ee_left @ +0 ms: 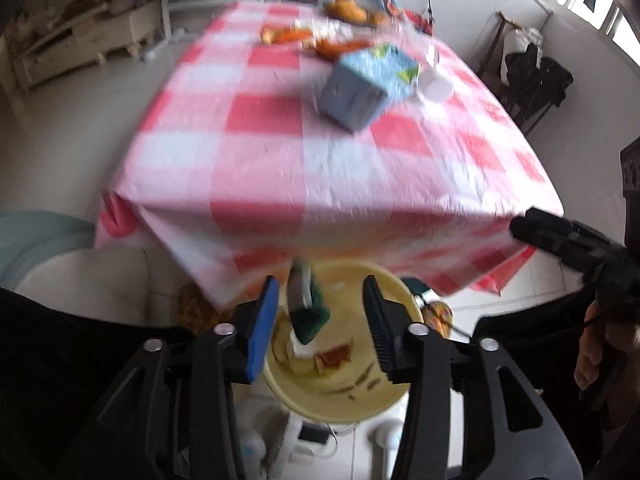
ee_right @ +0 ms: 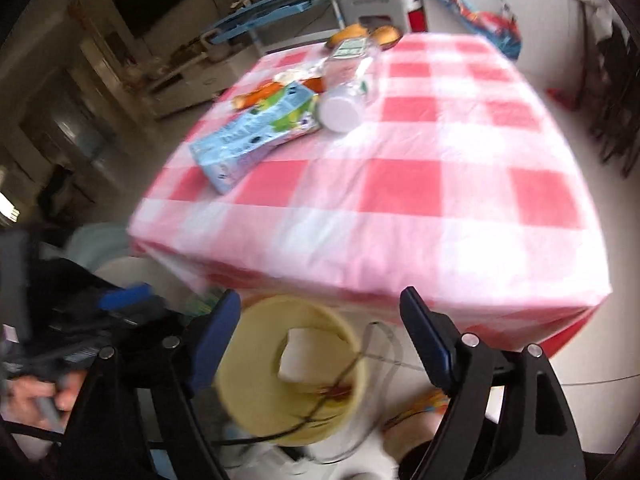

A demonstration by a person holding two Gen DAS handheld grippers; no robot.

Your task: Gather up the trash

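Pink-checked cloth (ee_left: 320, 168) is draped over the table, whose near edge overhangs a yellow bucket (ee_left: 392, 392) on the floor. Beyond that edge a wide bare stretch is left before the carton (ee_left: 360, 88) and bottle (ee_right: 344, 96). Both the left gripper (ee_left: 320, 320) and right gripper (ee_right: 320, 336) are held open over the bucket, a green wrapper (ee_left: 310, 304) seen loose between the left pads and nothing between the right.

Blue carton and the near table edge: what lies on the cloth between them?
Nothing: in both wrist views the checked cloth is bare from the blue carton to the near edge. The yellow bucket sits below that edge.
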